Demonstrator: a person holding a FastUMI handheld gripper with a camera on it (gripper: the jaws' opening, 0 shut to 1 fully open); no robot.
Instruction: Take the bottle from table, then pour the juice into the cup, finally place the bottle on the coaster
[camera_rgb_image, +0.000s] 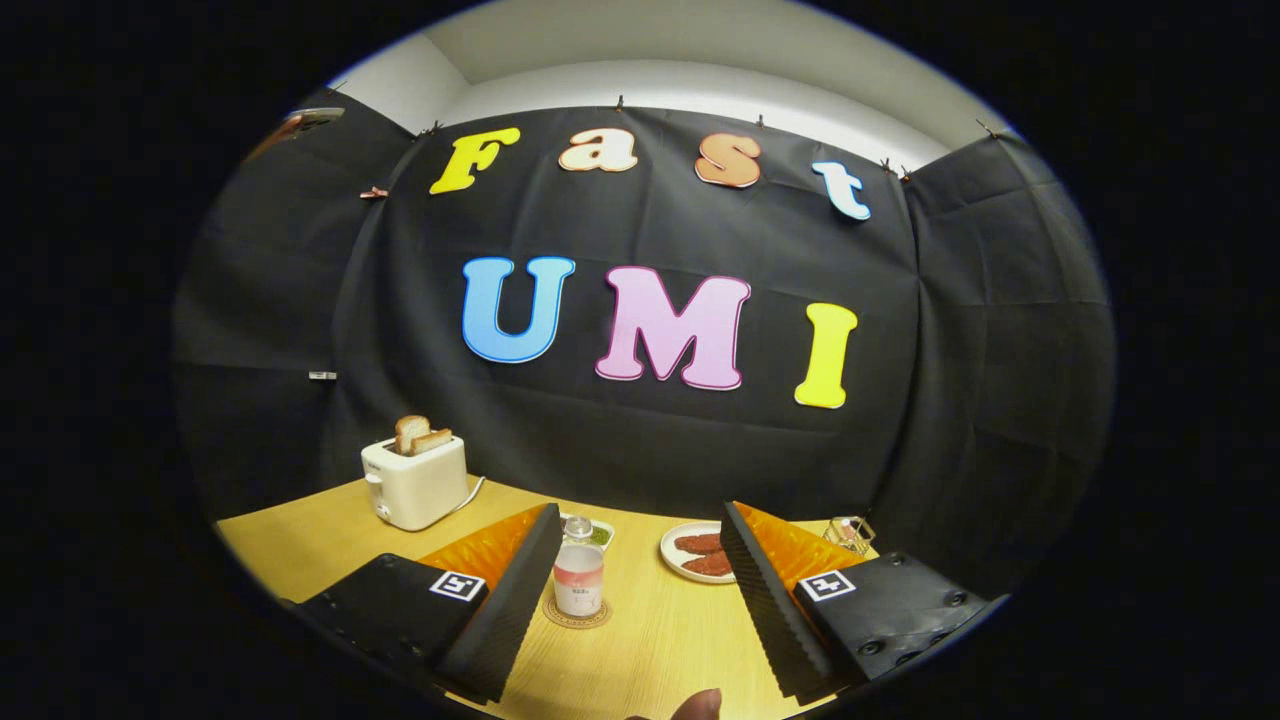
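**Ana:** Nearest the lens, what do you see?

**Ben:** Fingertip of a person (698, 705), right at the near edge, low between the two fingers. Above it the gripper (640, 530) stands wide apart, holding nothing; the table (660, 640) shows bare between its fingers.

**Ana:** Now left to right, please.

**Ben:** Far left, a toaster (415, 483) sits near the wall, with two slices of toast (421, 435) standing up out of its slots. A cord trails off its right side. Then comes the left finger (510, 590), slanting in.

**Ana:** And the bottle?

**Ben:** Just beside that finger's inner face, upright, stands the bottle (578, 580). It rests on a round coaster (577, 614). Its cap is on, and pale pink liquid fills the lower part (I cannot tell whether the finger touches it; it looks a little apart). It is closer to the left finger than to the right one.

**Ana:** Anything behind it?

**Ben:** A small dish (598, 533) with something green in it, partly hidden by the bottle's top. Too small to name.

**Ana:** Further right?

**Ben:** A white plate (672, 553) holding two reddish-brown pieces of food (705, 553), its right side hidden behind the right finger (765, 590). Beyond that finger's tip, near the wall, stands a small wire holder (850, 532) with something inside.
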